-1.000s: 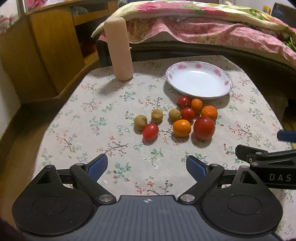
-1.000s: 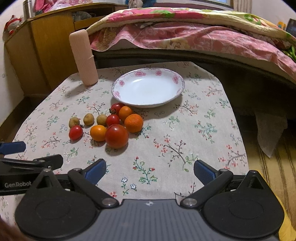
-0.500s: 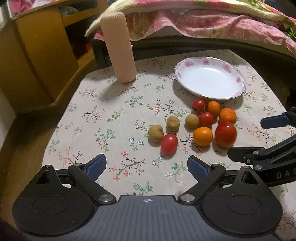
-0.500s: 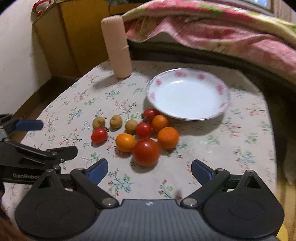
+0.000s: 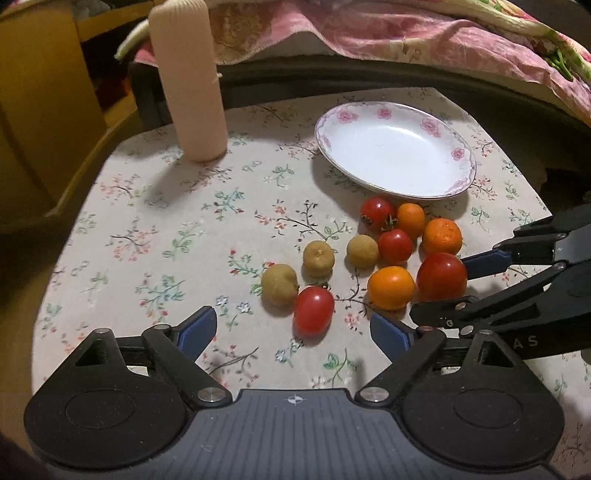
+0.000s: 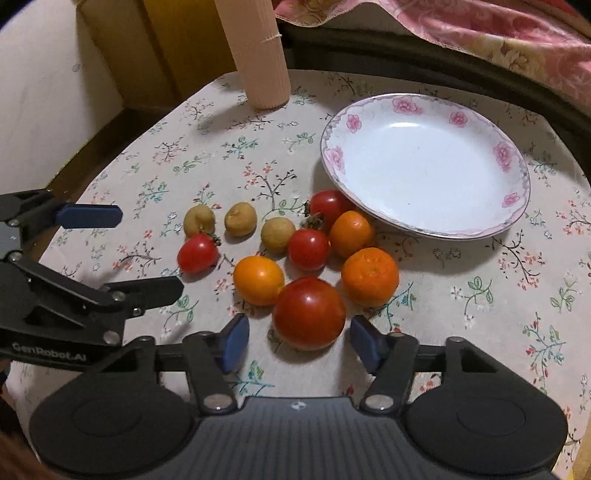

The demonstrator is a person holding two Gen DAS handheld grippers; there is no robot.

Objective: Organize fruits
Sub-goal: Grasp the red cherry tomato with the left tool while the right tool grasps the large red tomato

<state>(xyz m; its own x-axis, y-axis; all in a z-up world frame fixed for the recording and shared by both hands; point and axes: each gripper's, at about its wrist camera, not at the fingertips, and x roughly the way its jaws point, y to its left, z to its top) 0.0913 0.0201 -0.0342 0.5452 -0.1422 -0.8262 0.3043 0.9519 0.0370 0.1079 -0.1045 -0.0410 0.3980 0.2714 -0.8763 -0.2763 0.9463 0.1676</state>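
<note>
Several fruits lie on the flowered tablecloth in front of an empty white plate [image 5: 395, 155] [image 6: 424, 166] with a pink-flower rim. My right gripper [image 6: 299, 339] straddles the large red tomato [image 6: 308, 314] [image 5: 441, 277]. Its jaws are closing, and a small gap still shows at the blue pads. My left gripper [image 5: 293, 332] is wide, its jaws closing slightly. A small red tomato [image 5: 314, 310] [image 6: 197, 253] lies just ahead of its tips, untouched. Around these lie three brown longans [image 5: 317, 258], an orange tomato [image 6: 258, 280], a mandarin [image 6: 369, 277] and more small tomatoes.
A tall ribbed pink cylinder [image 5: 188, 81] [image 6: 258, 55] stands at the back left of the table. A wooden cabinet [image 5: 44, 92] is on the left, and a bed with a pink floral quilt [image 5: 424, 33] is behind. The table edge curves away on the left and right.
Both grippers have come forward and down toward the fruit, so it looms larger. The right jaws have narrowed around the large red tomato. The fruits have not moved.
</note>
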